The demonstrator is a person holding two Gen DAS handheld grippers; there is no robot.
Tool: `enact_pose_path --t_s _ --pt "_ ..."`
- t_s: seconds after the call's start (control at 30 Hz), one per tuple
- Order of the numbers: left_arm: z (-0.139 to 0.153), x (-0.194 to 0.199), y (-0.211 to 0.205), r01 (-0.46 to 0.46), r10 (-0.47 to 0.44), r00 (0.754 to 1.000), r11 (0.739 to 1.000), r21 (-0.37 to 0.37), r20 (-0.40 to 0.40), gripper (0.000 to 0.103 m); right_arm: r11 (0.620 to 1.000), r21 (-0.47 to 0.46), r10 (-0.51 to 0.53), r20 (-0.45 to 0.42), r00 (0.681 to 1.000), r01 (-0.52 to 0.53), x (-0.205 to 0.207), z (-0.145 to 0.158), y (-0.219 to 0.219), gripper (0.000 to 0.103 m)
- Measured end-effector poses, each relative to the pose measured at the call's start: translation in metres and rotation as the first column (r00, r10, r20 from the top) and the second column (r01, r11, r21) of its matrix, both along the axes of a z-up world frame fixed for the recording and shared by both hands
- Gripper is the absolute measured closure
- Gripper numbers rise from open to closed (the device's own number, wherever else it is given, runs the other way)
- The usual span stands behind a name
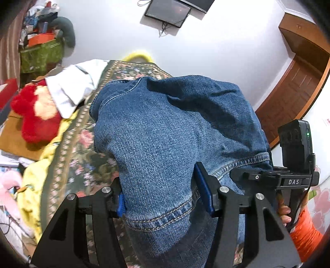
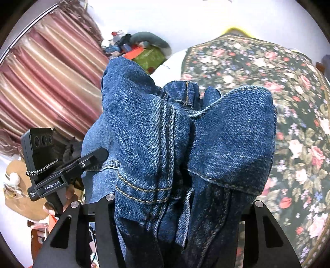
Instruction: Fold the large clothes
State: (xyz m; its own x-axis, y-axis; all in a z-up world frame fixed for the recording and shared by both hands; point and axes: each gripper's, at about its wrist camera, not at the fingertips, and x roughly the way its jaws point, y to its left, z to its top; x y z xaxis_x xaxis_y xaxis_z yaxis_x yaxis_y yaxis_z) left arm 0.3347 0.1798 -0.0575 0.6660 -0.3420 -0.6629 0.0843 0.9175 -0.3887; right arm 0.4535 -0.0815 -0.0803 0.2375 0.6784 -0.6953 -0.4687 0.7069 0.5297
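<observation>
Left gripper [image 1: 164, 192]: I see its two black jaws part closed on a bunched leg hem of the blue jeans [image 1: 165, 132], the blue pads [image 1: 203, 183] pressing the denim from both sides. Right gripper [image 2: 177, 208]: I see thick folds of the same jeans, seams and a belt loop among them, filling the gap between its jaws; its pads are hidden by the cloth, so I judge it clamped, though I cannot see the contact itself.

Beyond and below both grippers, I make out the floral bedspread [image 1: 86, 148] on the bed; the jeans hang from the jaws above it, draped forward over the fingers. Left of the right gripper, I note striped pink curtains [image 2: 47, 82]. Ahead and to the right of the left gripper stands a wooden door [image 1: 297, 86], with a wall screen [image 1: 168, 12] straight ahead. Left of the left gripper lie a white garment [image 1: 72, 84], a red plush toy [image 1: 35, 111] and yellow bedding [image 1: 33, 181]. Farther off left, I see a green box [image 1: 41, 55] with clutter on it. A hand [image 1: 284, 214] with an orange sleeve [image 1: 305, 237] grips the right gripper's handle.
</observation>
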Motion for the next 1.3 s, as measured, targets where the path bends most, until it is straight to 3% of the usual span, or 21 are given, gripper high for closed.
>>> enact_pose_path --t_s 0.23,0.43,0.57,0.67,0.73,0.83,1.0,1.17,1.23,1.3 --pt "-0.031 -0.027 0.035 -0.052 0.054 0.996 0.998 0.026 -0.065 0.046 0.999 0.017 0.044 -0.063 0.997 -0.043 -0.026 -0.028 0.046 0.051" --pt "-0.095 -0.034 0.054 -0.099 0.102 0.979 0.995 0.025 -0.177 0.046 0.997 0.000 0.079 -0.179 0.981 -0.081 -0.027 -0.096 0.075 0.051" --pt "-0.140 -0.026 0.052 -0.100 0.114 0.962 0.993 0.070 -0.248 0.046 0.995 -0.031 0.082 -0.256 0.963 -0.093 -0.018 -0.144 0.086 0.051" --pt "-0.162 -0.024 0.051 -0.093 0.114 0.954 0.992 0.089 -0.275 0.045 0.990 -0.078 0.085 -0.302 0.950 -0.114 -0.010 -0.178 0.091 0.050" --pt "-0.171 -0.029 0.050 -0.100 0.124 0.956 0.990 0.102 -0.265 0.042 0.983 -0.117 0.104 -0.286 0.952 -0.143 -0.010 -0.186 0.094 0.046" --pt "-0.174 -0.036 0.051 -0.109 0.135 0.960 0.987 0.115 -0.245 0.037 0.968 -0.179 0.126 -0.256 0.959 -0.175 -0.010 -0.186 0.096 0.031" --pt "-0.160 -0.057 0.042 -0.115 0.159 0.964 0.971 0.208 -0.212 0.037 0.961 -0.214 0.120 -0.244 0.962 -0.174 -0.010 -0.170 0.077 0.027" --pt "-0.122 -0.078 0.031 -0.120 0.159 0.985 0.907 0.403 -0.064 0.037 0.956 -0.261 0.113 -0.090 0.989 -0.133 -0.017 -0.120 0.053 0.027" --pt "-0.110 -0.075 0.033 -0.133 0.159 0.987 0.898 0.419 -0.028 0.035 0.956 -0.271 0.113 -0.003 0.994 -0.109 -0.019 -0.096 0.051 0.027" --pt "-0.100 -0.066 0.039 -0.142 0.158 0.987 0.895 0.422 -0.004 0.024 0.959 -0.264 0.124 0.066 0.990 -0.103 -0.016 -0.078 0.059 0.027"
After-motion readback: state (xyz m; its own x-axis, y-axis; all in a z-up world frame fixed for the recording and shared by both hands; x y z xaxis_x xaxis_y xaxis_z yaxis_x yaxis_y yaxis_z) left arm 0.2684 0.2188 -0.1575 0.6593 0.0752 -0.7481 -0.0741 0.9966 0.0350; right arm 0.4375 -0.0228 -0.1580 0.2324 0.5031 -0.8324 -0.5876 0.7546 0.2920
